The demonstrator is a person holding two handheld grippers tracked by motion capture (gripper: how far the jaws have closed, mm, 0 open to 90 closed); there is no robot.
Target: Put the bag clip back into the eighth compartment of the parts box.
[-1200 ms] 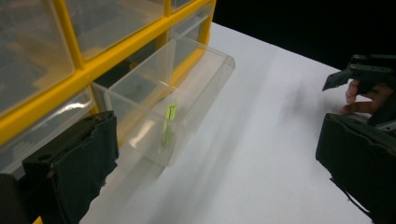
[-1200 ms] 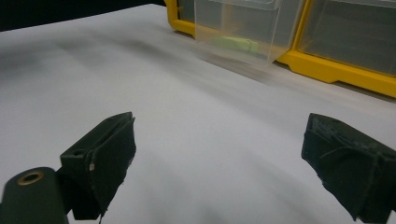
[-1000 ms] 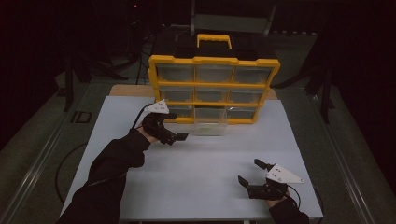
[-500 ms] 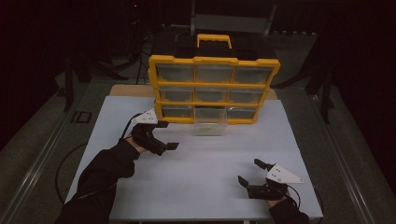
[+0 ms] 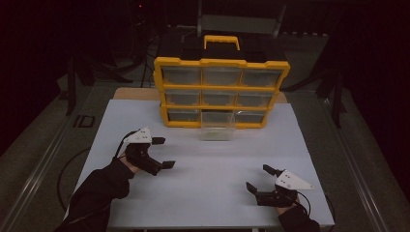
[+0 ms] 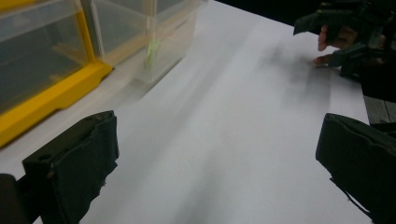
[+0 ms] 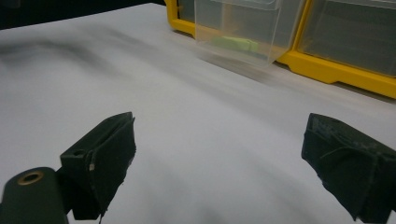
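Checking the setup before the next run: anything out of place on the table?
One clear drawer in the bottom row, middle slot, of the yellow cabinet sticks out onto the table, something green inside. The other drawers sit flush. Both claws are open.

Left gripper (image 5: pixel 163 152) and right gripper (image 5: pixel 259 178) both gape, empty
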